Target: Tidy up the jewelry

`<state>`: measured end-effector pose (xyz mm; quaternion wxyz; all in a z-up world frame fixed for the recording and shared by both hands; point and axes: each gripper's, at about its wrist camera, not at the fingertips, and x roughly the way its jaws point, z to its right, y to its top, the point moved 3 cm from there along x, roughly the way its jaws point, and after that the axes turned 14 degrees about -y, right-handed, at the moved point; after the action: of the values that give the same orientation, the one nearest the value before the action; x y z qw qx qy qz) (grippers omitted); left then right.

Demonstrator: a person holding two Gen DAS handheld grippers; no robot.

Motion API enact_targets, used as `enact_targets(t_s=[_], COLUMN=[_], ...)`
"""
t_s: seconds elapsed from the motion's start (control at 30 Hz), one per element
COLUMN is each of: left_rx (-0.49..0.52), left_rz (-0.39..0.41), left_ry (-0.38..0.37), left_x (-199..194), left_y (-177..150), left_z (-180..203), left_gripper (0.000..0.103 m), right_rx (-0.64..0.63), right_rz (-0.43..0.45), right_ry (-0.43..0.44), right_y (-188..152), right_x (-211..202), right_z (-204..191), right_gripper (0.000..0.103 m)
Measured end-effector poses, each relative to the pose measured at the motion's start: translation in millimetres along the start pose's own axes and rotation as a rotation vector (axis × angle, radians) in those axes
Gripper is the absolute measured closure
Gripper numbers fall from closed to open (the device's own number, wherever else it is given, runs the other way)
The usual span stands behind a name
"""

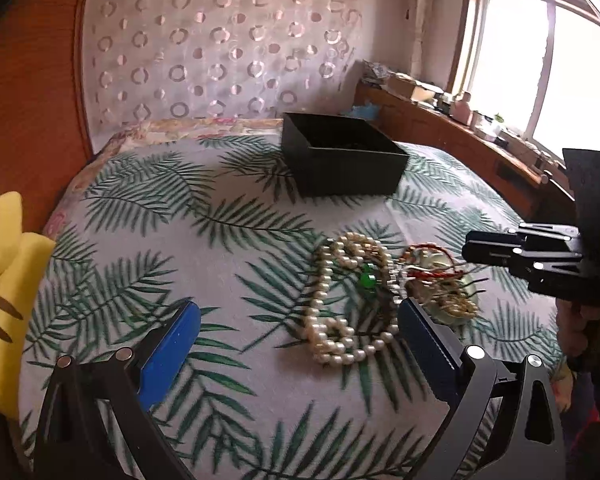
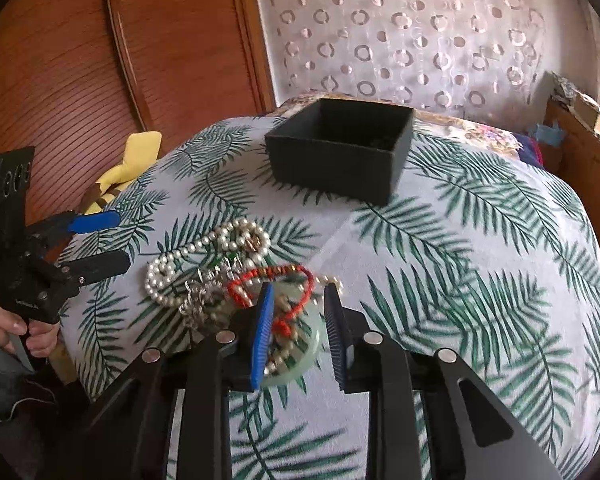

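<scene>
On the far left I see a soft yellow toy (image 1: 4, 264) with brown stripes, squashed against the bed's edge. My left gripper (image 1: 300, 320) has its two fingers spread wide, with nothing between them; the pads are blue and ridged. Just past it lies the pearl string (image 1: 340, 300), made of small round shiny beads, looped in a long heap that runs away from me, with a green bead (image 1: 367, 279) in the middle. Touching its right side is a tangle of silver chain (image 2: 204, 296), a twisted red cord (image 2: 272, 280) and a pale green ring (image 2: 300, 360), smooth and round. My right gripper (image 2: 298, 300) sits over that ring with its fingers partly closed around the red cord; I cannot tell if the pads are pressing it. All of this rests on a fuzzy cover (image 1: 180, 240) printed with green leaves. Farther back stands a square black box (image 1: 340, 160), open on top. Its inside is dark, and I cannot make out what is in it.
</scene>
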<state>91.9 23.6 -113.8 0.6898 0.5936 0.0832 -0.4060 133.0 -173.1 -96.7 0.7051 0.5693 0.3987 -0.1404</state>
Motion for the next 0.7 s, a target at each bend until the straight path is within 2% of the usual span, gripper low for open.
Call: enact_targets(t_s=[0.07, 0.17, 0.23, 0.3, 0.4, 0.6, 0.7], left_rx=[0.007, 0.02, 0.027, 0.034, 0.043, 0.024, 0.024], left_rz=[-0.008, -0.027, -0.049, -0.07, -0.098, -0.13, -0.139], left_ry=[-0.029, -0.079, -0.12, -0.14, -0.162, -0.146, -0.129], left_x=[4, 13, 22, 30, 46, 65, 70], left_y=[1, 3, 5, 5, 6, 10, 11], left_z=[8, 20, 29, 36, 48, 49, 48], left_gripper=[0.008, 0.025, 0.041, 0.05, 0.051, 0.052, 0.066], right_rx=[0.01, 0.032, 0.038, 0.042, 0.051, 0.073, 0.079], right_rz=[0.003, 0.004, 0.003, 0.001, -0.002, -0.016, -0.015], right_ry=[-0.02, -0.029, -0.038, -0.04, -0.046, -0.036, -0.03], right_y=[-5, -13, -17, -20, -26, -33, -34], right_x=[-4, -9, -12, -12, -10, -1, -1], right_z=[6, 14, 18, 20, 23, 27, 27], right_gripper=[0.075, 0.075, 0.075, 0.075, 0.075, 0.075, 0.075])
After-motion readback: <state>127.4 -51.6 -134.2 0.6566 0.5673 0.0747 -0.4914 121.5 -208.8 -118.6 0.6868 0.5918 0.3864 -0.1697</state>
